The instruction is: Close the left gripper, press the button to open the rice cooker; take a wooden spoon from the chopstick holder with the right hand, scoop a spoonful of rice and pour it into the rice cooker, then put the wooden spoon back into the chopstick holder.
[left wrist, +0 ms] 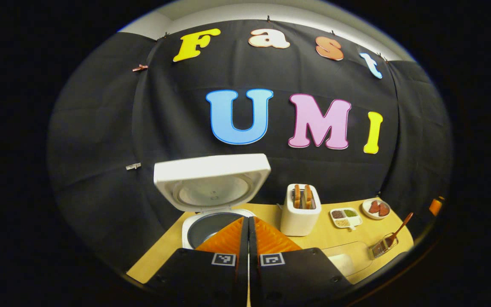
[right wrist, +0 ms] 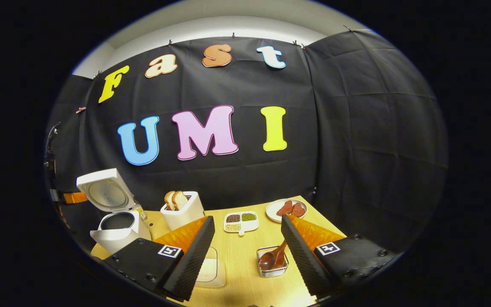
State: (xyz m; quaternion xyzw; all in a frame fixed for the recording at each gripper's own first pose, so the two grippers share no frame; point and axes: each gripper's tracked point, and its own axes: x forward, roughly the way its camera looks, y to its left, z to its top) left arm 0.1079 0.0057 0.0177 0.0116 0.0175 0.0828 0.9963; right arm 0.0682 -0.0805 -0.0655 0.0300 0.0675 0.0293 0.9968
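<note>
Wooden tabletop (right wrist: 245,256) at centre, rice cooker (right wrist: 119,228) at nine o'clock with lid up, chopstick holder (right wrist: 272,261) with wooden spoon (right wrist: 271,258) at six o'clock between the spread jaws of the right gripper (right wrist: 247,251), nothing gripped. Likely trouble: clipping the holder's rim and tipping it, or pinching the spoon bowl instead of the handle. Left gripper (left wrist: 248,238) level before the open pot, jaws together.

One rice cooker (right wrist: 117,213), one toaster (right wrist: 182,215), two plates (right wrist: 290,209).
</note>
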